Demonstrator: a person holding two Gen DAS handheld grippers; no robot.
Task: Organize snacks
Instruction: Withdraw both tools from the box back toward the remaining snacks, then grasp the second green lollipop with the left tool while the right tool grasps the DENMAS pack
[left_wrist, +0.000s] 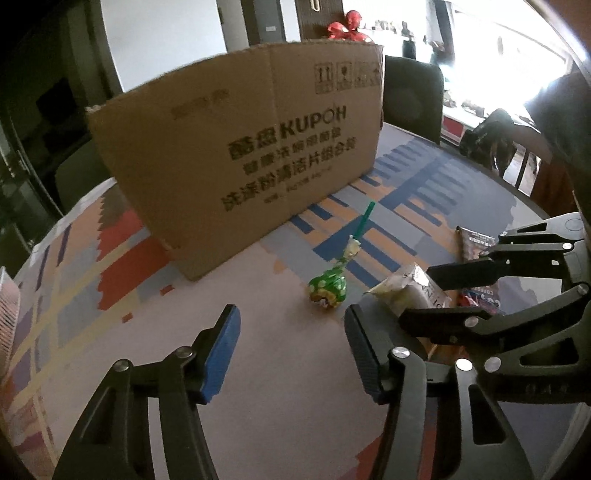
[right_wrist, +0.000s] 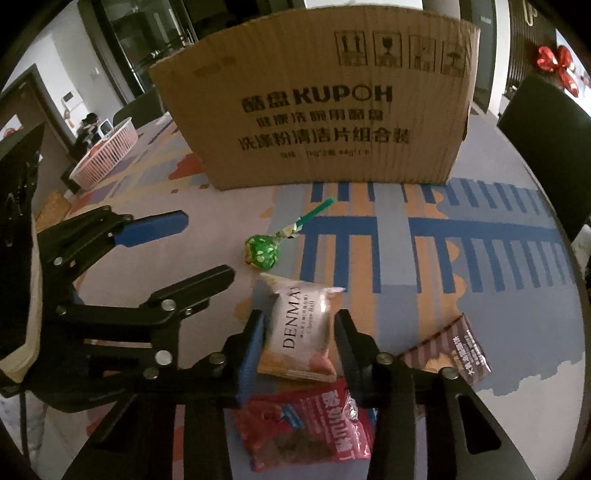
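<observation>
Right gripper (right_wrist: 300, 345): black two-finger tool with blue pads, pointing steeply down at the table. Its jaws stand narrowed on either side of a white, puffed foil snack packet printed "DENMA" (right_wrist: 299, 332). Both pads sit against the packet's side edges; whether they press firmly or merely touch cannot be told. The packet lies flat on the round table with a multicoloured geometric cloth (right_wrist: 480, 295).

Left gripper (left_wrist: 291, 343): same build, jaws partly open with nothing between them, only bare cloth. It hangs above the table just left of the right gripper; in the left wrist view the right tool's linkage crosses its right finger.

Other snacks on the table:
- Green polka-dot wrapped lollipop with a green stick (right_wrist: 261, 253), lying just beyond the white packet, stick pointing toward the box.
- Red glossy snack pouch with white lettering (right_wrist: 306, 424), lying beneath the right gripper, its top edge touching or slightly under the white packet.
- Brown striped sachet (right_wrist: 448, 350), to the right of the right gripper, apart from the other packets.

Large brown corrugated cardboard box printed "KUPOH" (right_wrist: 321, 110): standing upright at the far side of the table, behind all snacks.

Pink slatted plastic basket (right_wrist: 107, 153): at the table's far left edge, well apart from the snacks.
</observation>
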